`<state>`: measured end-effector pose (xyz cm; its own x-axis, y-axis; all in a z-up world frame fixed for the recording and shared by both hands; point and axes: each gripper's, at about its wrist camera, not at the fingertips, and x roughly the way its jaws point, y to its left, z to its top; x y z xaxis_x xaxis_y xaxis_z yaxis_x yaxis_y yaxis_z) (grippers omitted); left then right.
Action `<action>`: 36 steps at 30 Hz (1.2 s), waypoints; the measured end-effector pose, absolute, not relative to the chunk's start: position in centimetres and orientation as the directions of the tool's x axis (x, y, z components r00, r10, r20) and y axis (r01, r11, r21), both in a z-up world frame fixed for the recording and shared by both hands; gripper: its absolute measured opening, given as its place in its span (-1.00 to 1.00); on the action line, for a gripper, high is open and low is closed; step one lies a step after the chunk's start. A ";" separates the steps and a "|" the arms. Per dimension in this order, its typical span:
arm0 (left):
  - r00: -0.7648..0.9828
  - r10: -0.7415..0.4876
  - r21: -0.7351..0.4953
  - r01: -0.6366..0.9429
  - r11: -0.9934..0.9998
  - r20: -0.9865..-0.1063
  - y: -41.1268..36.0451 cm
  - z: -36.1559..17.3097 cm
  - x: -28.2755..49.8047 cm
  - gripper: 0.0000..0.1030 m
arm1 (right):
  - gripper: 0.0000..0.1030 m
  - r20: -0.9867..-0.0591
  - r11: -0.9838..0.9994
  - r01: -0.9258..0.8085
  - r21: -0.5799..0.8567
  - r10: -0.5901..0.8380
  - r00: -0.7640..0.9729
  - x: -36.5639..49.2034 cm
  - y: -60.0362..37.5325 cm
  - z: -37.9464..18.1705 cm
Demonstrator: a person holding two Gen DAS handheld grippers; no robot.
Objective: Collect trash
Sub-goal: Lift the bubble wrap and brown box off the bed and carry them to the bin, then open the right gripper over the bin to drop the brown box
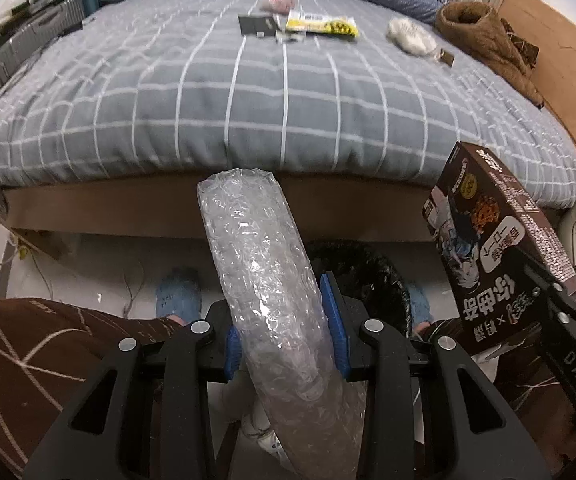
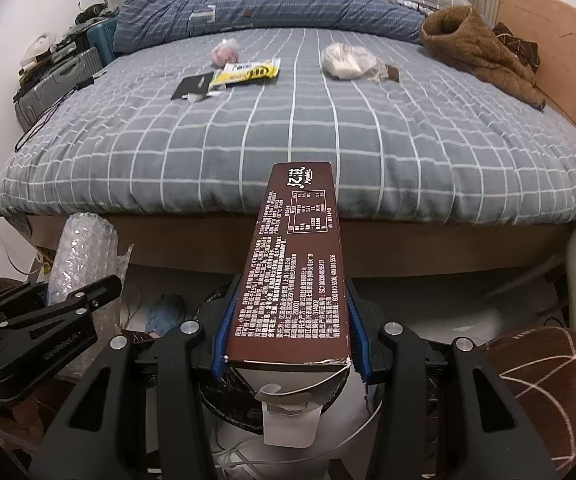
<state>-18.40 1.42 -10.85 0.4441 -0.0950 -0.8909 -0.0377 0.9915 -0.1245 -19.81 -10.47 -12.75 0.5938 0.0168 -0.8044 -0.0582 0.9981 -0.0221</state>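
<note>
My left gripper (image 1: 284, 328) is shut on a long roll of clear bubble wrap (image 1: 264, 272) that sticks out toward the bed's foot. My right gripper (image 2: 288, 336) is shut on a brown snack box (image 2: 296, 280), its near flap torn open. That box (image 1: 496, 248) also shows at the right of the left wrist view, and the bubble wrap (image 2: 84, 256) at the left of the right wrist view. Below both grippers sits a bin lined with a black bag (image 1: 368, 264). More trash lies far up the bed: a yellow wrapper (image 2: 248, 72), a black card (image 2: 192, 86), a pink bag (image 2: 226, 53), a white crumpled bag (image 2: 346, 62).
The bed (image 2: 288, 140) has a grey checked cover and a wooden frame. A brown fleece garment (image 2: 484, 52) lies at its right, a folded blue duvet (image 2: 248, 4) at the head. Suitcases (image 2: 56, 80) stand at the left. The person's brown patterned trousers (image 1: 48, 352) and blue slippers (image 1: 178, 294) are near the bin.
</note>
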 end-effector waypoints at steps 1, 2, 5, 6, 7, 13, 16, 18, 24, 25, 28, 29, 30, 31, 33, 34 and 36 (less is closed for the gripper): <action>0.435 -0.097 -0.125 -0.038 0.991 -0.895 1.5 -11.5 -18.3 -0.33 | -0.14 -0.808 0.998 -0.058 -0.022 0.016 0.589 -19.7 -10.5 -13.2; 0.428 -0.099 -0.127 -0.038 0.991 -0.898 1.5 -11.9 -18.1 -0.33 | -0.14 -0.813 0.998 -0.058 -0.020 0.018 0.582 -19.6 -10.5 -13.6; 0.406 -0.108 -0.133 -0.032 0.991 -0.907 1.3 -13.2 -17.7 -0.33 | -0.14 -0.834 0.998 -0.063 -0.015 0.022 0.552 -19.0 -10.6 -15.2; 0.401 -0.110 -0.132 -0.028 0.991 -0.910 1.2 -13.5 -17.6 -0.33 | -0.14 -0.837 0.998 -0.065 -0.016 0.023 0.547 -18.8 -10.5 -15.5; 0.397 -0.112 -0.134 -0.026 0.991 -0.911 1.2 -13.8 -17.5 -0.33 | -0.14 -0.840 0.998 -0.067 -0.020 0.020 0.542 -18.6 -10.5 -15.9; 0.370 -0.108 -0.130 -0.035 0.991 -0.923 1.8 -15.3 -16.9 -0.33 | -0.13 -0.861 0.996 -0.088 -0.021 0.027 0.508 -17.8 -9.6 -17.8; 0.366 -0.083 -0.107 -0.048 0.993 -0.927 2.3 -15.6 -16.6 -0.33 | -0.12 -0.867 0.994 -0.107 -0.027 0.031 0.497 -17.5 -8.7 -18.3; 0.371 -0.064 -0.089 -0.051 0.995 -0.926 2.7 -15.6 -16.7 -0.33 | -0.10 -0.867 0.993 -0.116 -0.033 0.029 0.498 -17.4 -8.2 -18.5; 0.358 -0.059 -0.089 -0.068 0.994 -0.932 3.0 -16.0 -16.2 -0.33 | 0.35 -0.849 0.991 -0.118 -0.062 0.010 0.528 -17.4 -7.6 -18.2; 0.357 -0.059 -0.089 -0.067 0.994 -0.932 2.9 -16.0 -16.1 -0.33 | 0.43 -0.846 0.991 -0.116 -0.067 0.006 0.533 -17.3 -7.8 -18.1; 0.353 -0.070 -0.097 -0.059 0.994 -0.933 2.3 -16.4 -16.0 -0.33 | 0.57 -0.844 0.992 -0.107 -0.073 -0.005 0.537 -17.3 -8.5 -17.9; 0.352 -0.078 -0.103 -0.053 0.993 -0.933 2.0 -16.4 -15.9 -0.33 | 0.59 -0.842 0.992 -0.102 -0.075 -0.008 0.539 -17.4 -9.0 -17.9; 0.352 -0.082 -0.105 -0.048 0.993 -0.933 1.8 -16.2 -15.9 -0.33 | 0.60 -0.841 0.992 -0.098 -0.079 -0.013 0.540 -17.4 -9.2 -17.8; 0.352 -0.086 -0.108 -0.042 0.993 -0.932 1.4 -16.1 -16.0 -0.33 | 0.63 -0.840 0.992 -0.089 -0.086 -0.024 0.541 -17.4 -9.7 -17.8; 0.352 -0.093 -0.111 -0.030 0.993 -0.931 0.8 -16.1 -15.9 -0.33 | 0.69 -0.839 0.993 -0.073 -0.092 -0.038 0.543 -17.4 -10.6 -17.7; 0.352 -0.096 -0.112 -0.025 0.993 -0.931 0.5 -16.0 -15.9 -0.33 | 0.72 -0.839 0.993 -0.065 -0.094 -0.044 0.542 -17.5 -11.1 -17.7; 0.349 -0.104 -0.116 -0.013 0.993 -0.931 -0.4 -16.0 -15.8 -0.33 | 0.75 -0.841 0.995 -0.039 -0.095 -0.059 0.538 -17.5 -12.3 -17.7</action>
<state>-15.78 -0.41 -15.98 0.3490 -0.1040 -0.9313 -0.0127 0.9932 -0.1156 -17.50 -12.35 -17.70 0.5379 -0.0593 -0.8409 -0.0393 0.9947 -0.0953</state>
